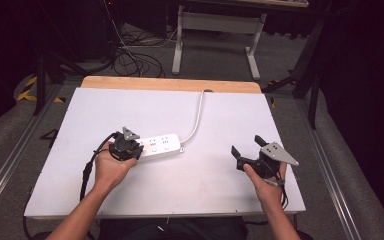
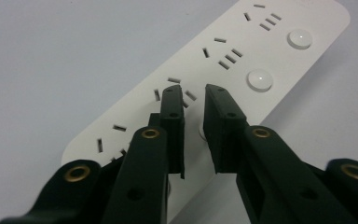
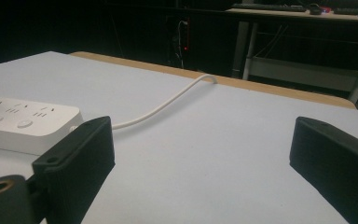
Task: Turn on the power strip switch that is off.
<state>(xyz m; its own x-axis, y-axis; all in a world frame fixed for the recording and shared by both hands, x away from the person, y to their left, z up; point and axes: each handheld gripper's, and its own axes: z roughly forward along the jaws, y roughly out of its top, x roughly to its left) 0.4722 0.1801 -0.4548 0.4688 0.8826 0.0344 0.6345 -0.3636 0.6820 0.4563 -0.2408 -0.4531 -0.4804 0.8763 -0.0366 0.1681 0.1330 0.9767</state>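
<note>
Nearest us, bottom of the high view: our left hand-held gripper (image 1: 125, 148) sits over the near end of the power strip (image 1: 161, 145), jaws narrowed to a slit, nothing gripped. In its own view the tips hover at a round button (image 2: 259, 80)'s row. Our guess: press a switch. Keep the jaws narrow, come straight down and centred so the strip doesn't slide. Right hand-held gripper (image 1: 252, 152) at lower right, jaws wide, empty. Strip is glossy white plastic with rounded corners, centre-left on the matte white desk (image 1: 130, 107); its round white cord (image 1: 198, 115) runs to the wooden far edge.
</note>
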